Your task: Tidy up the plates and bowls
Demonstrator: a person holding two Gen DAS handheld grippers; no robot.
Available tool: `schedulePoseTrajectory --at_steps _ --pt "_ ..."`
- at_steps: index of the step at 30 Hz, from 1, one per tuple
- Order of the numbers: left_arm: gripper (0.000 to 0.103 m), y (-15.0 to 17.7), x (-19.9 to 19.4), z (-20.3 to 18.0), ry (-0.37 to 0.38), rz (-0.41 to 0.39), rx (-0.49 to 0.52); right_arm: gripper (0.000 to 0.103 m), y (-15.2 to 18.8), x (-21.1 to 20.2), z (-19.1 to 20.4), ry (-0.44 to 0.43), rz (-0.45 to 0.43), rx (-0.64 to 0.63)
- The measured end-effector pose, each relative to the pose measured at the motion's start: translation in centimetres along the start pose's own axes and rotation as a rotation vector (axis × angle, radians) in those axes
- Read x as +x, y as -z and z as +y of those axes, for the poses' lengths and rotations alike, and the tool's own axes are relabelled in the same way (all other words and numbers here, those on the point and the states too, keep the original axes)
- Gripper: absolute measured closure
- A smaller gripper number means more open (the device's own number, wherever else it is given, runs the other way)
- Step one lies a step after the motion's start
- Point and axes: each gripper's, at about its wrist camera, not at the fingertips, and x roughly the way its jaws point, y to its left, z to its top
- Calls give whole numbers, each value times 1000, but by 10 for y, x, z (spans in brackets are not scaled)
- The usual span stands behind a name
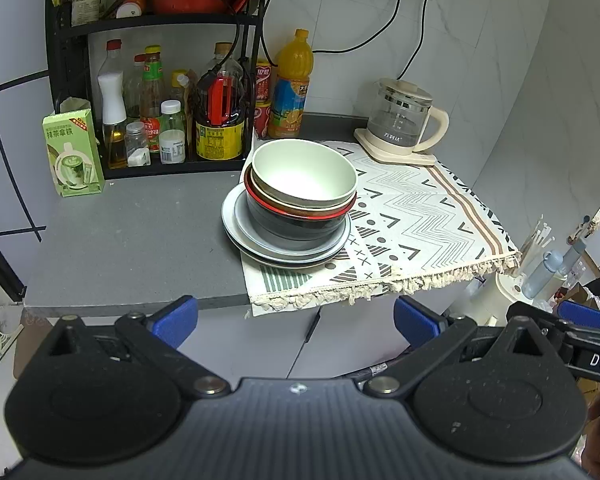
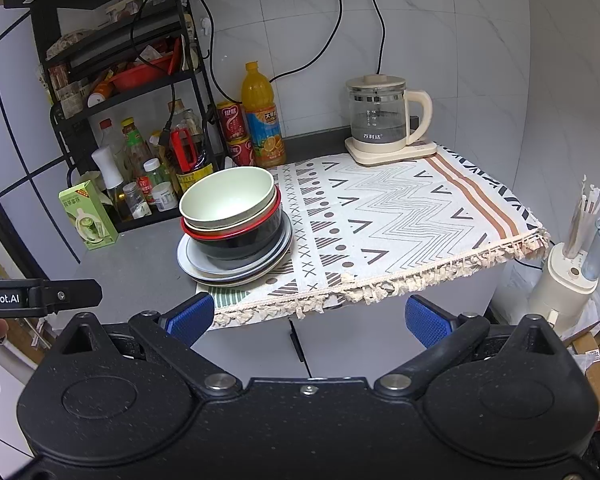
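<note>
A stack stands at the left edge of the patterned cloth. A pale green bowl sits on top, nested in a cream bowl and a black bowl with a red rim. Under them lie grey-blue plates. My left gripper is open and empty, back from the counter's front edge. My right gripper is open and empty, also in front of the counter, below the cloth's fringe.
A black rack with several bottles stands at the back left. A green box, an orange juice bottle and a glass kettle stand on the grey counter.
</note>
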Motion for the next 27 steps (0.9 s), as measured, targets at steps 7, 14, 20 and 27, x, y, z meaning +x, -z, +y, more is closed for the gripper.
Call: schedulePoseTrajectory --at_steps 7,14,20,27 --pt "0 1 3 -2 -2 3 7 0 -1 0 -2 1 3 -1" --pt "0 0 3 -3 -2 6 11 0 -2 0 -4 6 2 1" --pt "0 1 4 -3 4 8 9 0 -2 1 -8 8 8 2" --pt "0 -1 8 -5 10 15 10 0 -3 2 -8 12 6 -2"
